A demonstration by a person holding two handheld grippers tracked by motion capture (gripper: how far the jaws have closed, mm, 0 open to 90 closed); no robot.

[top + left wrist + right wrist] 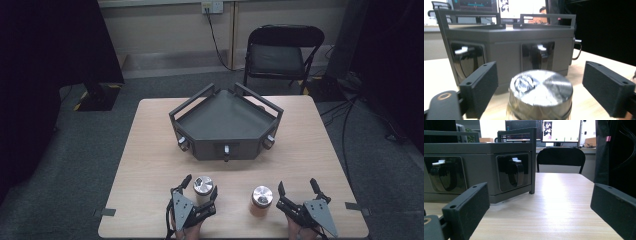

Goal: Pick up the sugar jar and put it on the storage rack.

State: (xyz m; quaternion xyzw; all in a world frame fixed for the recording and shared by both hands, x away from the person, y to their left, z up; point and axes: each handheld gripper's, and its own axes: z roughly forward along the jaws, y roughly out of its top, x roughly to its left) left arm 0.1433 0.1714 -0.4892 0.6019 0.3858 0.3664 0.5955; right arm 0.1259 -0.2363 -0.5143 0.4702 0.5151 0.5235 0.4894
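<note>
Two jars stand on the table (150,150) in the high view, both with silver lids, both near my edge. The left jar (203,189) sits between the jaws of my left gripper (200,187); the right jar (260,201) stands just left of my right gripper (298,187), outside its jaws. One dark tray-box (225,122) sits mid-table, well beyond both jars, with three knobs counted on its front faces and two rail handles on top. One folding chair (280,52) stands behind the table. Both grippers rest at the near edge, jaws pointing toward the tray-box.

Left gripper view: one jar lid (541,87) fills the low centre, between the two black pads (481,87). Daylight shows on both sides of the lid, so the pads are not pressing it; jaws spread around it, nothing pinched. Behind it, two recessed panels of the tray-box (506,37), each with one white-tipped lever, plus one more lever at the right corner.

Right gripper view: two pads (466,210) spread wide with bare tabletop (554,202) between them, nothing held. The tray-box (479,147) is at left, with two panels and two levers counted. One chair (561,160) and one lit monitor (561,131) lie beyond.
</note>
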